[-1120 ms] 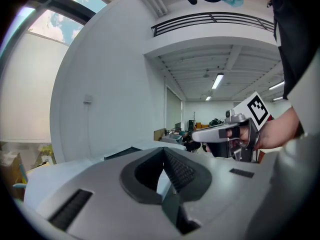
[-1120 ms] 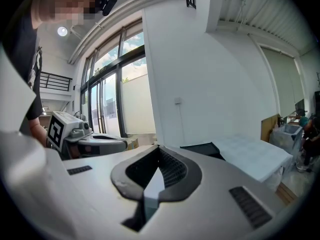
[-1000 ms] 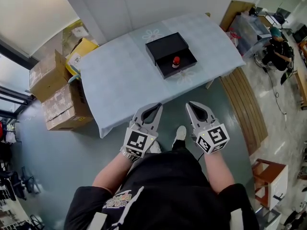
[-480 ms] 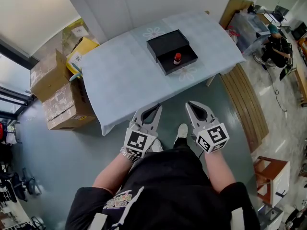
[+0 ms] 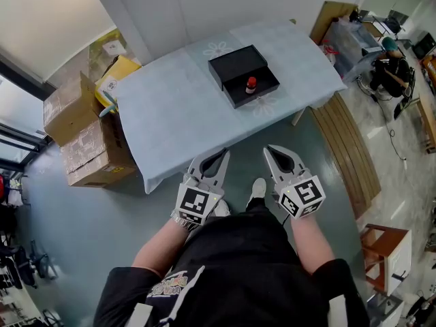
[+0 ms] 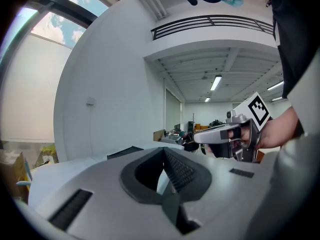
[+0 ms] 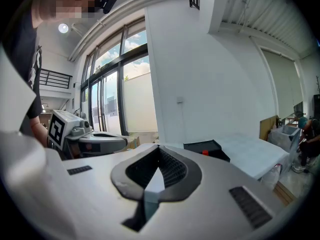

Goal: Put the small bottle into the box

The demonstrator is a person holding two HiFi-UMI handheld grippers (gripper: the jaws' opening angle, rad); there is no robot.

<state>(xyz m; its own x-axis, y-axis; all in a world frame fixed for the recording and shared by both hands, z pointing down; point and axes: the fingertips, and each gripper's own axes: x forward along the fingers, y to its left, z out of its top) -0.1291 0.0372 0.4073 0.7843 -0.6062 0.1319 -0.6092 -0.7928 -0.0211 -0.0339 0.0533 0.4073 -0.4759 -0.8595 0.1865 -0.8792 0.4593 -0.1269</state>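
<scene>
left claw [image 5: 219, 153], right claw [image 5: 273, 149] both pinched together, empty, placed as before; small bottle [image 5: 251, 84] stands in box [image 5: 234, 63].

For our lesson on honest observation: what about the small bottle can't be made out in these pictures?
- Head view: the small bottle is too small to read any label.
- Right gripper view: only its red cap shows; the black box wall hides the rest.
- Left gripper view: the bottle is unseen behind the left gripper body.

Bright, even daylight from tall windows [image 7: 112, 91]; soft shadows, strong fisheye curvature, dark vignetted corners.
</scene>
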